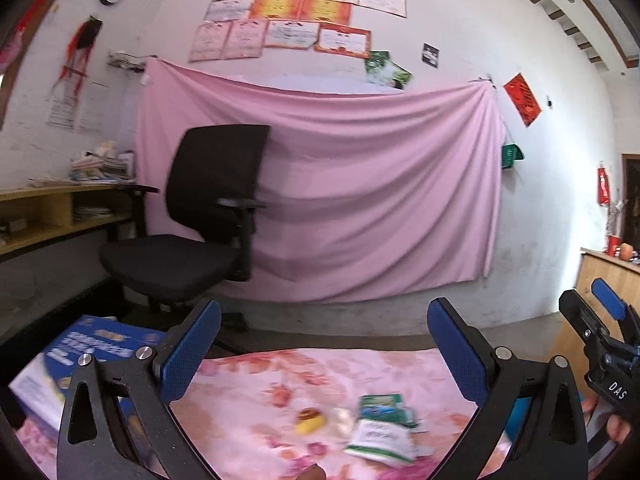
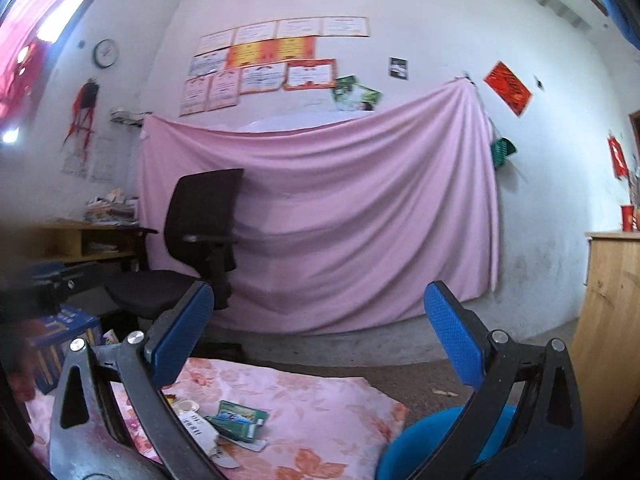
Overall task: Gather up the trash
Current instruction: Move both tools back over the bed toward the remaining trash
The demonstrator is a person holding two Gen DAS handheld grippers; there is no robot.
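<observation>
Trash waits low in the frame, both tools wide open and empty

Low in the left view, the left hand-held gripper [image 1: 324,344] is spread wide and holds nothing; the right hand-held gripper [image 2: 320,332] is spread wide and empty too. Under them, on the flowery cloth [image 1: 260,376], lie a white packet [image 1: 380,440], a green packet [image 1: 382,406] and a small yellow wrapper [image 1: 309,420]. They look light, thin and crinkly, maybe slippery, so pinch a loose edge. A blue bin [image 2: 432,444] sits lower right. Further back stands a black chair [image 1: 208,216]
</observation>
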